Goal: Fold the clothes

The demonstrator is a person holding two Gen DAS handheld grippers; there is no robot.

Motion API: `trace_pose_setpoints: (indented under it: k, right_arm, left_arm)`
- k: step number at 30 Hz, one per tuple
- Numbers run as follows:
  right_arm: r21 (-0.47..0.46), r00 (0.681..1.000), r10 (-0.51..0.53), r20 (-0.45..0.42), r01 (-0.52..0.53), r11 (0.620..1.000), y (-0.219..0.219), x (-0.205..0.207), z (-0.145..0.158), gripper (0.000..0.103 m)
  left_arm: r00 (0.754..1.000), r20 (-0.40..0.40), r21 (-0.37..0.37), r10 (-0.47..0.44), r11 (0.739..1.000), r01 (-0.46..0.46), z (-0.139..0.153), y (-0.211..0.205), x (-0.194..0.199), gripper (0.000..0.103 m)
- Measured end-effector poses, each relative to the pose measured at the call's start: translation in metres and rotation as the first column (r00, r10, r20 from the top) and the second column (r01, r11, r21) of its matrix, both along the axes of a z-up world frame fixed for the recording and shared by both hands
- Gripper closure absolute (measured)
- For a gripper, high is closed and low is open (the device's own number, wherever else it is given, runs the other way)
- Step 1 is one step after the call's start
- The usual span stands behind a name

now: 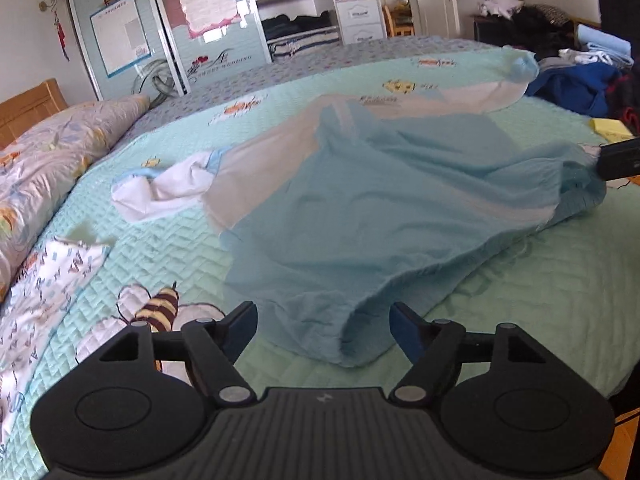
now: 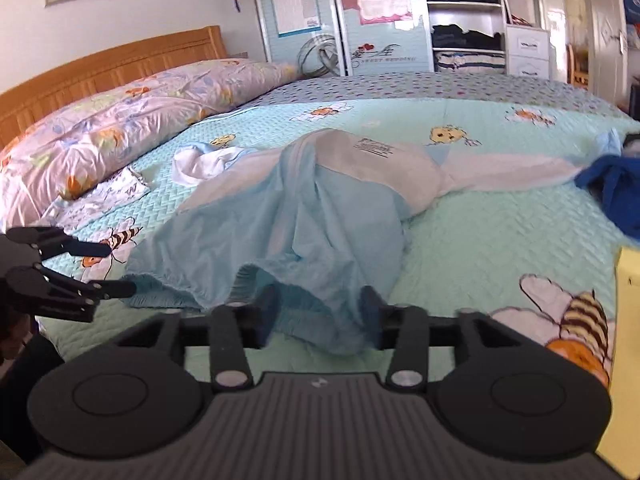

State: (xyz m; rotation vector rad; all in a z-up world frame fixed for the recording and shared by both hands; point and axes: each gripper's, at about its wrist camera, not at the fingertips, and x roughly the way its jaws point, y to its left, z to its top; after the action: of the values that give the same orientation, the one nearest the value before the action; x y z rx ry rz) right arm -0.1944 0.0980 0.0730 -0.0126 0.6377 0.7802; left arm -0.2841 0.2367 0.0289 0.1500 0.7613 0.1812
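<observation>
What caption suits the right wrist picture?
Open right hand-held gripper straddling the hem of a light blue shirt on a bee-print bedspread.

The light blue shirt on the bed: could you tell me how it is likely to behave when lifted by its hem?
The shirt will probably hang limp: it already lies in soft wrinkles and folds. It looks thin, so likely light. Its sleeves would probably trail behind across the quilt.

Quilted mint bedspread (image 2: 500, 232) with bee prints covers the bed. Floral pillow (image 2: 120, 120) lies far left against wooden headboard (image 2: 100, 64). Wardrobe (image 2: 380, 16) stands beyond, shelves open.
</observation>
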Motion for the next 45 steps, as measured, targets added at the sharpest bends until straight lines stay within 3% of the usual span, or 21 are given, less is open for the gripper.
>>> trace_pose_setpoints:
  k: [2,4,6,7,10,14,16,19,22,25,27,28,33,35,38,39,41,42,45]
  right_arm:
    - [0.026,0.999,-0.025,-0.032,0.026,0.999,-0.012,0.000,-0.003,0.045]
    - [0.041,0.996,-0.066,-0.064,0.069,0.997,-0.024,0.002,-0.008,0.044]
    - [0.054,0.990,-0.106,-0.089,0.111,0.992,-0.035,0.004,-0.013,0.044]
    - [0.062,0.988,-0.121,-0.094,0.127,0.990,-0.039,0.005,-0.014,0.043]
    - [0.092,0.983,-0.153,-0.096,0.162,0.982,-0.048,0.005,-0.015,0.043]
    - [0.127,0.980,-0.189,-0.062,0.195,0.972,-0.054,0.006,-0.012,0.039]
    - [0.155,0.977,-0.204,-0.062,0.212,0.965,-0.058,0.008,-0.011,0.039]
    - [0.177,0.973,-0.218,-0.079,0.229,0.957,-0.062,0.011,-0.013,0.038]
    - [0.171,0.968,-0.224,-0.110,0.240,0.956,-0.066,0.014,-0.020,0.038]
    - [0.184,0.965,-0.206,-0.163,0.235,0.954,-0.066,0.018,-0.027,0.037]
    - [0.186,0.967,-0.182,-0.180,0.215,0.959,-0.060,0.023,-0.028,0.037]
    - [0.186,0.968,-0.169,-0.185,0.204,0.961,-0.057,0.025,-0.028,0.037]
    - [0.281,0.978,0.032,-0.208,0.028,0.959,-0.010,0.045,-0.014,0.037]
    - [0.337,0.955,0.139,-0.264,-0.043,0.940,0.016,0.060,-0.015,0.037]
    - [0.360,0.882,0.225,-0.414,-0.068,0.930,0.054,0.092,-0.039,0.037]
    - [0.317,0.863,0.195,-0.467,-0.043,0.947,0.061,0.103,-0.052,0.038]
    - [0.230,0.858,0.065,-0.509,0.063,0.971,0.055,0.115,-0.067,0.068]
    - [0.253,0.855,0.033,-0.518,0.117,0.960,0.043,0.117,-0.068,0.071]
    - [0.282,0.858,-0.092,-0.506,0.266,0.922,0.004,0.115,-0.063,0.066]
  left_arm:
    - [1.000,-0.014,-0.017,0.022,1.000,-0.022,-0.005,0.006,0.004,0.033]
    - [0.999,-0.017,-0.090,0.032,0.995,-0.034,-0.006,0.015,0.007,0.050]
    - [0.999,-0.022,-0.168,0.046,0.985,-0.049,-0.007,0.026,0.010,0.081]
    - [0.998,-0.024,-0.194,0.055,0.979,-0.059,-0.007,0.030,0.011,0.088]
    - [0.997,0.004,-0.233,0.078,0.970,-0.075,-0.001,0.039,0.007,0.096]
    - [0.992,0.117,-0.296,0.049,0.955,-0.012,0.037,0.045,-0.009,0.096]
    - [0.984,0.177,-0.363,0.003,0.930,0.063,0.061,0.050,-0.018,0.096]
    - [0.969,0.245,-0.370,-0.034,0.920,0.126,0.089,0.050,-0.035,0.096]
    - [0.974,0.226,-0.335,-0.029,0.936,0.105,0.094,0.054,-0.045,0.093]
    - [0.994,0.104,-0.279,-0.022,0.959,0.050,0.075,0.057,-0.044,0.089]
    - [0.999,0.033,-0.250,0.029,0.968,-0.020,0.058,0.061,-0.042,0.072]
    - [0.998,-0.002,-0.234,0.057,0.971,-0.056,0.050,0.063,-0.041,0.070]
    - [0.981,-0.060,-0.288,0.184,0.938,-0.193,0.035,0.090,-0.044,0.062]
    - [0.977,-0.057,-0.314,0.206,0.925,-0.213,0.035,0.098,-0.048,0.059]
    - [0.974,-0.034,-0.332,0.224,0.917,-0.222,0.038,0.104,-0.053,0.058]
    - [0.974,-0.026,-0.335,0.227,0.915,-0.222,0.039,0.105,-0.055,0.058]
    - [0.975,-0.007,-0.338,0.221,0.917,-0.210,0.039,0.104,-0.057,0.052]
    - [0.976,-0.002,-0.335,0.217,0.920,-0.205,0.039,0.104,-0.057,0.048]
    - [0.979,0.007,-0.333,0.205,0.923,-0.191,0.038,0.102,-0.051,0.046]
